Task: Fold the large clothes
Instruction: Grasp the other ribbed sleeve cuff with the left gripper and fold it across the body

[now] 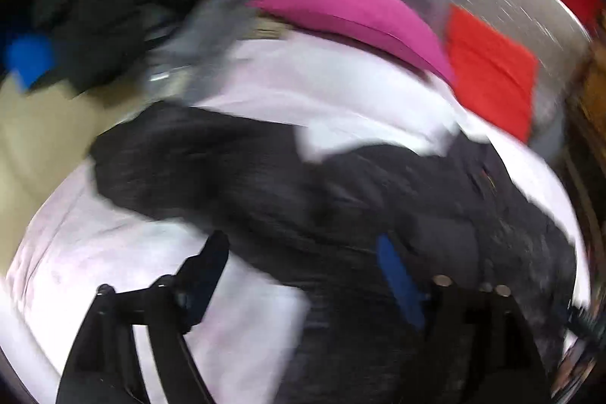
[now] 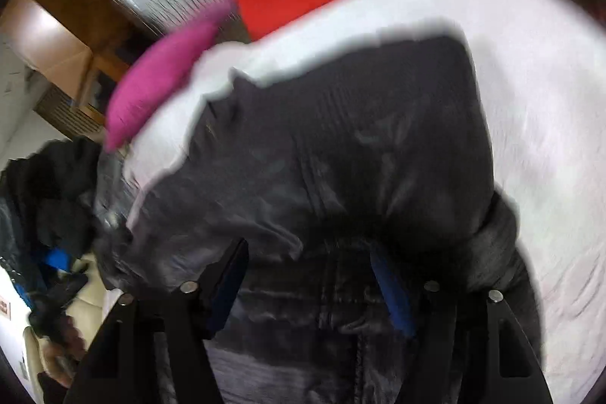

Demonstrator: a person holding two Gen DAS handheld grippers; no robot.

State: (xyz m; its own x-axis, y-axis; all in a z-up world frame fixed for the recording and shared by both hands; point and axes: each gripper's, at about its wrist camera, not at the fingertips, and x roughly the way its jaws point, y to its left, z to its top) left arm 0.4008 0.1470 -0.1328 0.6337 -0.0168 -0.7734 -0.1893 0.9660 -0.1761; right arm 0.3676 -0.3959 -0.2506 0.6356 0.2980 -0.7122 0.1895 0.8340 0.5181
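**A:** Where does your work stand?

**B:** You have a bed with a white sheet (image 2: 549,124) under everything. On it lies the dark jacket (image 2: 341,146), spread across the middle, with one bulky part bunched near your right side. Beyond it sit a pink pillow (image 1: 352,10) and a red pillow (image 1: 492,70), and a heap of other dark clothes (image 1: 113,14) waits at the far left.

**A:** And your tools?

**B:** Your left hand-held gripper (image 1: 303,275) is spread wide with nothing between the fingers, one over the sheet and one over the jacket's edge. Your right hand-held gripper (image 2: 306,275) is also spread wide, right over the jacket's fabric, not pinching it. Both views are blurred, so I cannot tell whether the fingers touch the cloth.

**A:** How do you do this step well?

**B:** I judge the fold is barely begun. Take the jacket by a single layer at its edge on each side, not a bunched handful, or the padding will likely slip out. Close firmly, lift both sides together, and lay the fold flat, keeping it well apart from the pillows and the heap.
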